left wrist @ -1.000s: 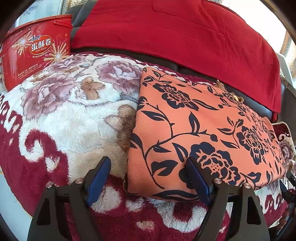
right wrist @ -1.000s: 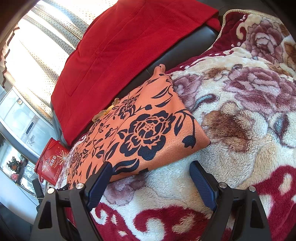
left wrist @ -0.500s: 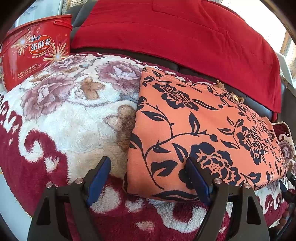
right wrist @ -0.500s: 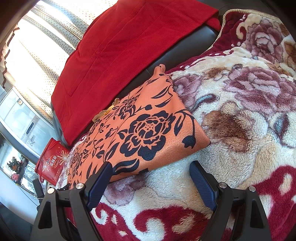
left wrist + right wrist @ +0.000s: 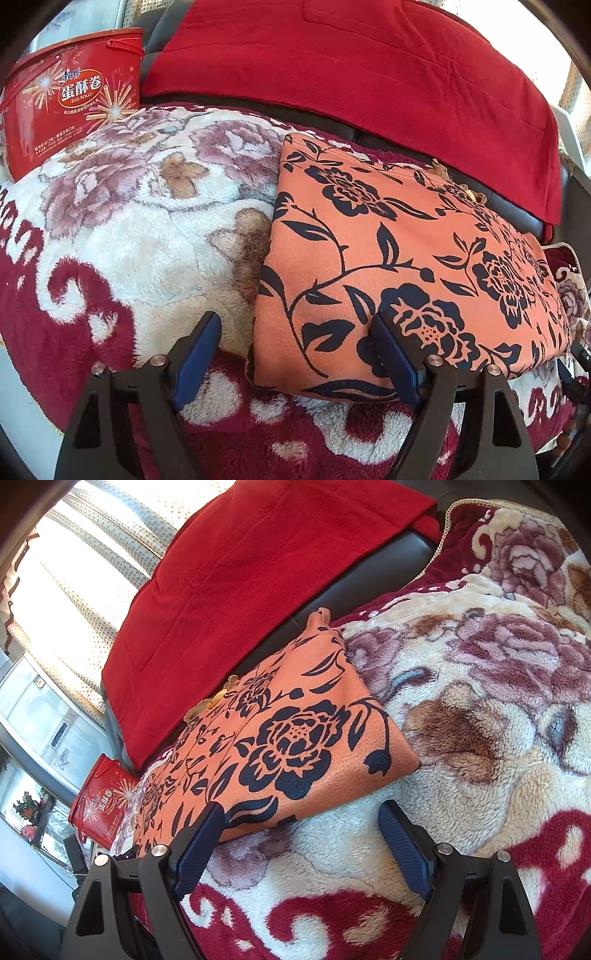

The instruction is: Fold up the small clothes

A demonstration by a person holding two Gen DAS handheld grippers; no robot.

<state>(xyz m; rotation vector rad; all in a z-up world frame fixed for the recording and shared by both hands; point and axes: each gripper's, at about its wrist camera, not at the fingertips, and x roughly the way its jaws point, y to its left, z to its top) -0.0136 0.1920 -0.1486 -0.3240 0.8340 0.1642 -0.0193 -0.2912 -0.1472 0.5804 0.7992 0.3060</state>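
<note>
Clearly my left gripper (image 5: 295,354) has its jaws wide apart with nothing clamped, and the near left corner of the orange floral garment (image 5: 388,266) lies just ahead of it, between the two fingers' lines. My right gripper (image 5: 299,842) is spread just as wide and empty; the garment (image 5: 295,746) sits ahead and to its left, its near right corner just beyond the fingertips.

It lies flat as a neat rectangle on the plush floral blanket (image 5: 147,240), so I judge it already folded at least once. It looks thin, soft and light, with a slightly sheeny weave that may slide over itself. The pile beneath is deep, so a low pinch could catch blanket too. I would take the two near corners, one per gripper, pinching all layers at the edge, and lift gently so the layers do not shear apart.
</note>
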